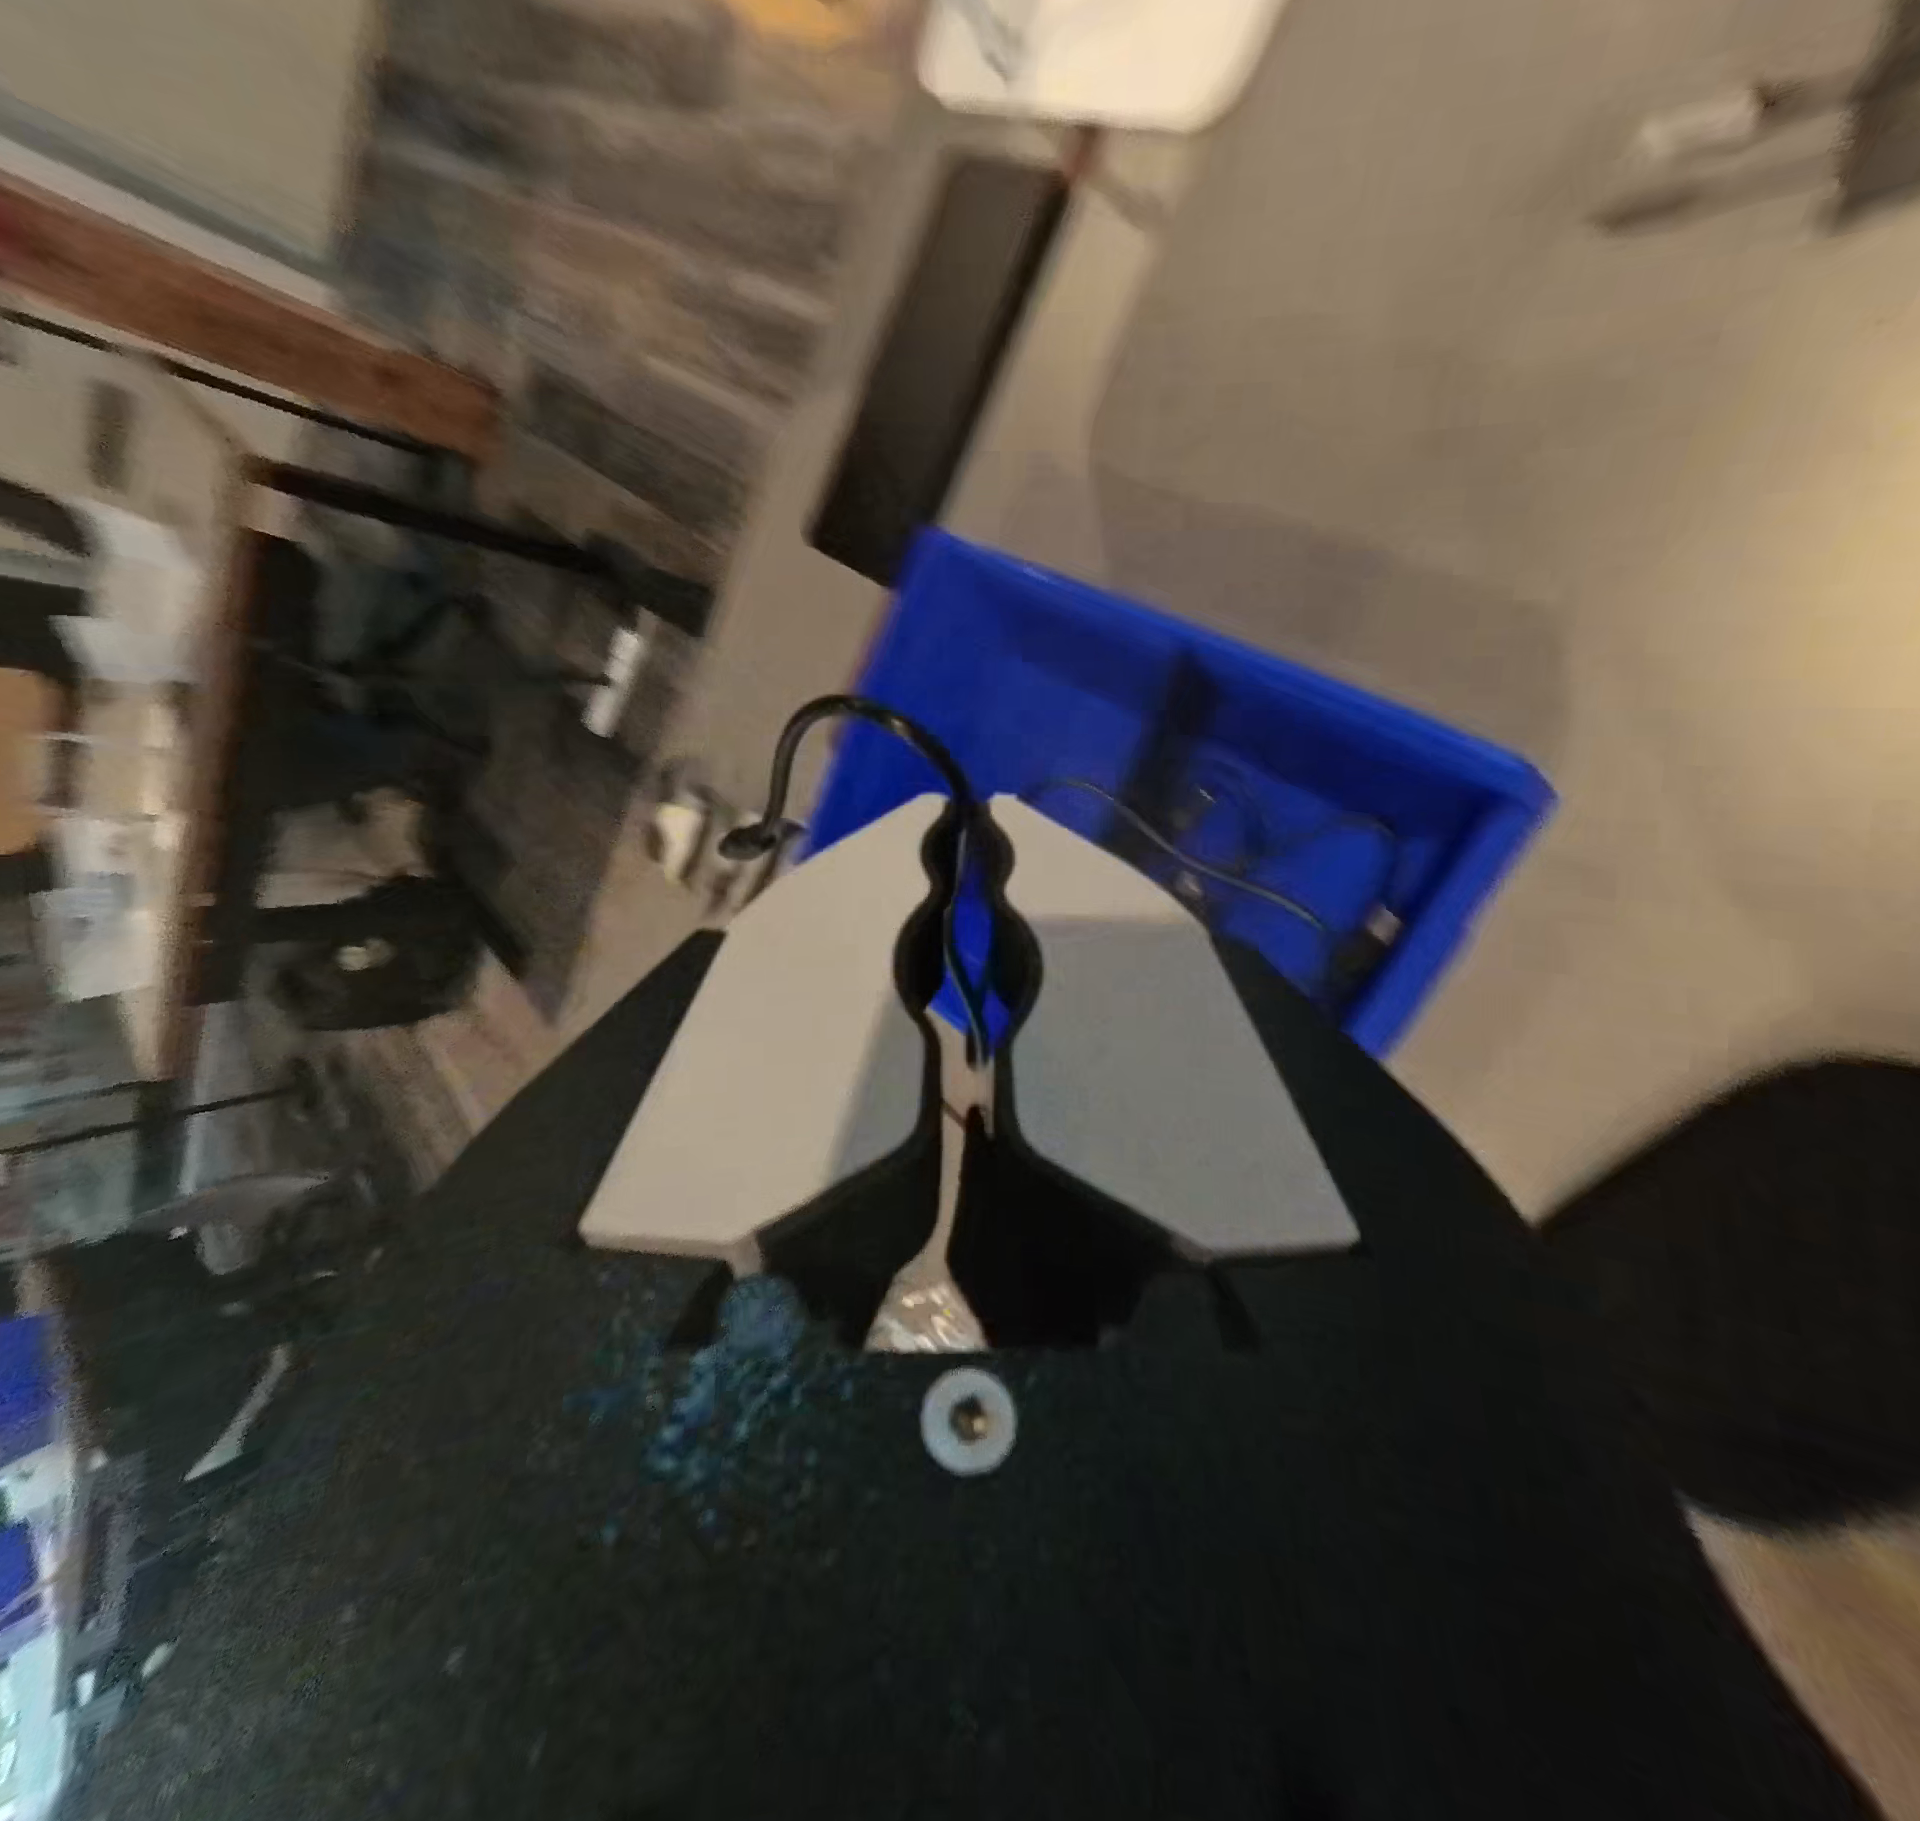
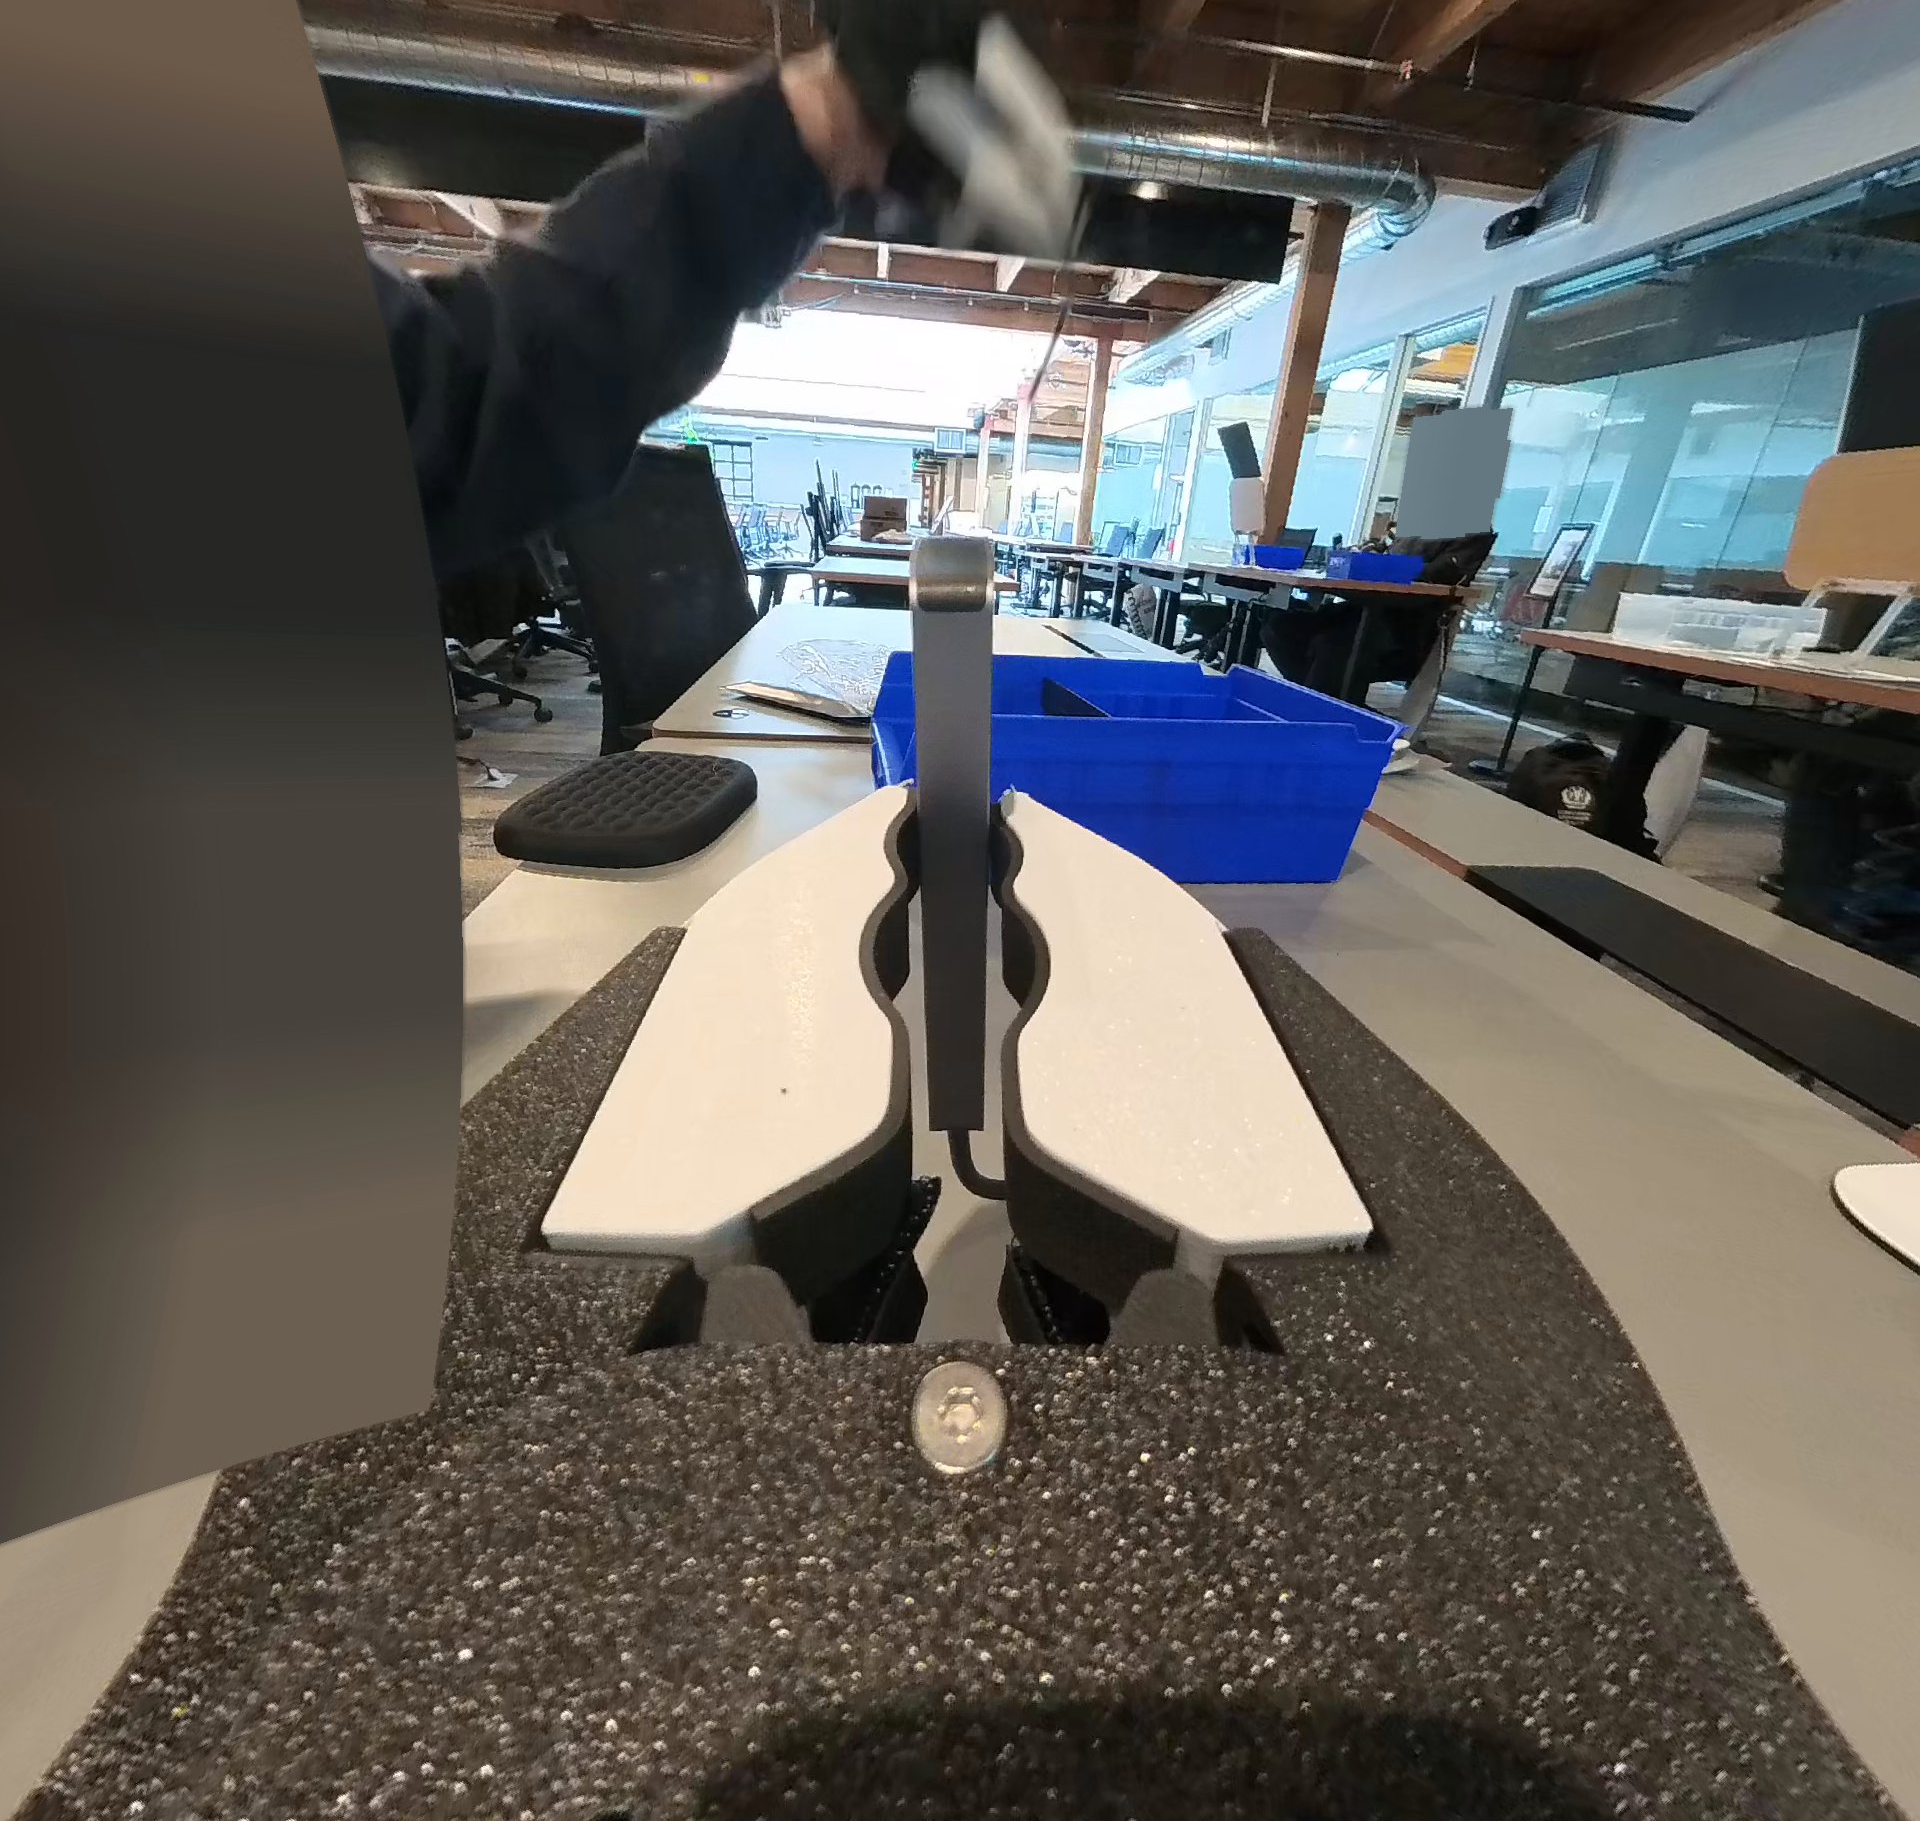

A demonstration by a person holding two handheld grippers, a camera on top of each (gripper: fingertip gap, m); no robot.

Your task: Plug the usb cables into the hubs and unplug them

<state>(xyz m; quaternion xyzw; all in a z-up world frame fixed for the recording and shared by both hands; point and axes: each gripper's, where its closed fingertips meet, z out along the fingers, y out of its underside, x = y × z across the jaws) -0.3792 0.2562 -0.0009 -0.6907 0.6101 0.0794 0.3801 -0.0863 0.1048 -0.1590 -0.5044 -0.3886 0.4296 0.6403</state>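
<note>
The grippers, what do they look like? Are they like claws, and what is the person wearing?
A bit like claws. Each gripper, left and right, has two pale grey fingers with wavy dark inner edges, set in a speckled black body with a silver screw. The person wears a dark long sleeve.

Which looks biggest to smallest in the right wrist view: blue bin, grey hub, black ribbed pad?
1. blue bin
2. grey hub and black ribbed pad: alike, and the hub, clamped in the right gripper, sits nearer, so unranked.
</note>
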